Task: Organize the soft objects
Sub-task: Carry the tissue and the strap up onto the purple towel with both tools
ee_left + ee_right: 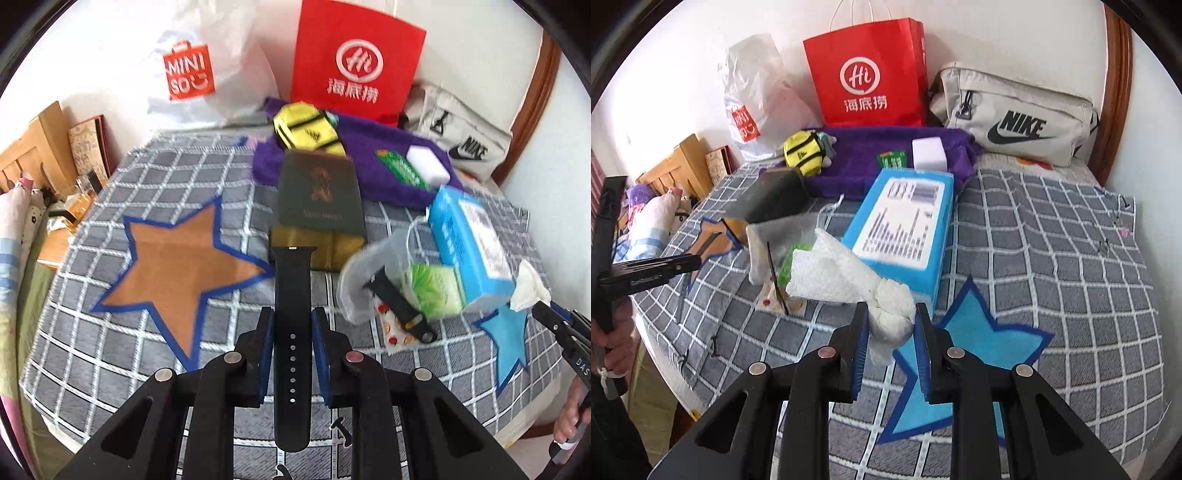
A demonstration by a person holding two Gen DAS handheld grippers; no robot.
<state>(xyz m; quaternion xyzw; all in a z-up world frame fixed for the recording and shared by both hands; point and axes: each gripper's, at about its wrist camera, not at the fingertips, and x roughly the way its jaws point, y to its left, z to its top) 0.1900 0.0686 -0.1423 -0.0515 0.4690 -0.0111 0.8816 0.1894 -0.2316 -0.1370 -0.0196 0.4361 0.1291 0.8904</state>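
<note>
My left gripper [292, 317] is shut on a black watch strap [292, 288] and holds it above the grey checked cloth, beside the brown star [177, 266]. My right gripper [891, 314] is shut on a crumpled white tissue [849, 273] above the blue star [975, 343]. The tissue also shows in the left wrist view [528, 288]. A blue tissue pack [905, 225] lies behind it. A second black strap [402, 306] lies on a clear bag [365, 280] with a green packet [432, 288]. A purple towel [871, 158] holds a yellow pouch [805, 151] and a white sponge [929, 153].
A dark box [317, 192] stands on a gold base mid-table. A red paper bag [868, 74], a white Miniso bag [188, 70] and a grey Nike pouch [1015, 114] line the back wall. Wooden furniture and plush toys [653, 210] are at the left.
</note>
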